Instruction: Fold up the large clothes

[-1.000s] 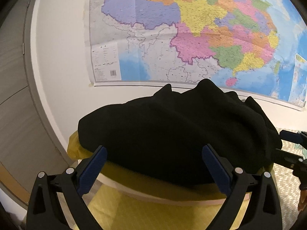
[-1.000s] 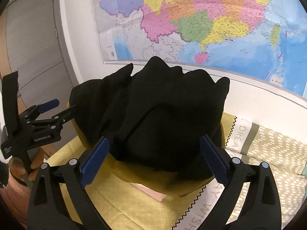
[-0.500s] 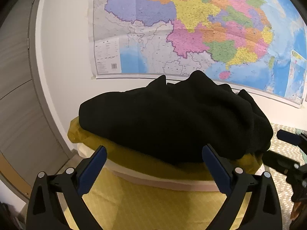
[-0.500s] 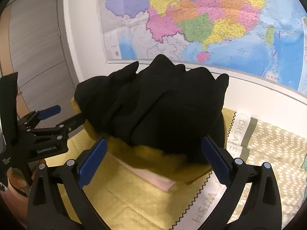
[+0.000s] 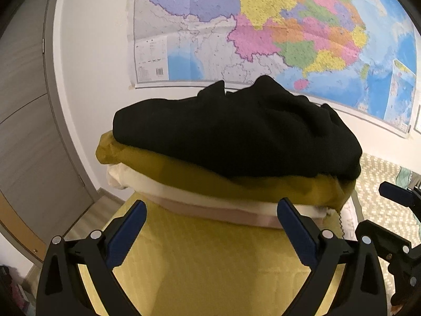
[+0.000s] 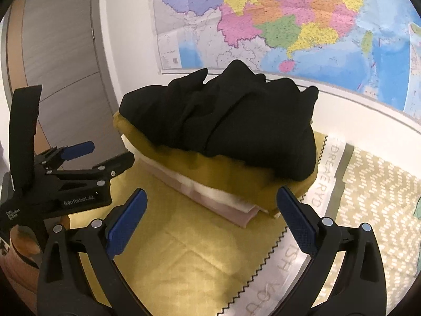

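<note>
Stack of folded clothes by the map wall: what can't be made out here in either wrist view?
- Back of the black folded garment: hidden by its own bulk, both views.
- Mustard-yellow layer, white layer and pink layer beneath: only edges show, so their types are unknown.
- Printed lettering on the white cloth strip: partly cut off by the right gripper.
- Wall map labels: too small.

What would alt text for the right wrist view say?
A folded black garment tops a stack of folded clothes, mustard-yellow then pale layers, on a yellow bedspread. The right gripper hangs open and empty before it, the left gripper alongside, a map behind.
</note>
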Action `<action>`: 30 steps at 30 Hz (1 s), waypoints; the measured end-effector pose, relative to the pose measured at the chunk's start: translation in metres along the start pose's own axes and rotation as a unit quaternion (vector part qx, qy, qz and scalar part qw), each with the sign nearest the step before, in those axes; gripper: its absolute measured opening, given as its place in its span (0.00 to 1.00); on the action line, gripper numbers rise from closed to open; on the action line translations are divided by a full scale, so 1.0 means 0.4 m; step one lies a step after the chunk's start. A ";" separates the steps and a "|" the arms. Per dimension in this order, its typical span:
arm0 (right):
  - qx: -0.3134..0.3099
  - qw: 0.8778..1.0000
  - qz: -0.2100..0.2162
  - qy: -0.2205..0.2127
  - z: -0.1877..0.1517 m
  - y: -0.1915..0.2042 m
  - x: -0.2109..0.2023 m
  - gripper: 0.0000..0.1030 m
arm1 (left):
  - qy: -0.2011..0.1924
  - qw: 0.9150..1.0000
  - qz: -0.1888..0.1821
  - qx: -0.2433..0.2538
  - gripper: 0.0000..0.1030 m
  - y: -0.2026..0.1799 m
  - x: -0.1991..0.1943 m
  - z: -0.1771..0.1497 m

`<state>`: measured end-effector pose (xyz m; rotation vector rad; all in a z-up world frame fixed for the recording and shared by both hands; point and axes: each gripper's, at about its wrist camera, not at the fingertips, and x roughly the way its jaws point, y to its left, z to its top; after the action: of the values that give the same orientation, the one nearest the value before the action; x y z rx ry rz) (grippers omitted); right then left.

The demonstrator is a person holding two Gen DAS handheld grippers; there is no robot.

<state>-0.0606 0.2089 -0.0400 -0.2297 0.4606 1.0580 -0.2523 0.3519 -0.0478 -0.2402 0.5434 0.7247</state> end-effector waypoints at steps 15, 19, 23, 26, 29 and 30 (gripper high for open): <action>0.016 1.000 0.001 0.004 -0.050 0.001 -0.031 0.94 | 0.003 1.000 -0.001 0.010 0.93 -0.032 -0.040 -0.026; 0.018 1.000 -0.001 0.004 -0.057 0.000 -0.039 0.94 | 0.003 1.000 -0.004 0.009 0.93 -0.034 -0.048 -0.030; 0.024 1.000 -0.002 0.001 -0.066 0.000 -0.048 0.94 | 0.001 1.000 -0.004 0.011 0.93 -0.038 -0.058 -0.032; 0.024 1.000 -0.002 0.000 -0.071 0.001 -0.055 0.94 | 0.000 1.000 -0.003 0.011 0.93 -0.039 -0.065 -0.034; 0.024 1.000 -0.001 -0.002 -0.074 0.002 -0.063 0.94 | -0.001 1.000 -0.005 0.011 0.93 -0.041 -0.072 -0.037; 0.024 1.000 -0.002 -0.002 -0.074 0.003 -0.064 0.94 | -0.001 1.000 -0.004 0.011 0.93 -0.042 -0.074 -0.038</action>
<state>-0.0795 0.1774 -0.0542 -0.1849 0.4808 1.0422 -0.2648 0.3171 -0.0439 -0.2219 0.5477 0.7106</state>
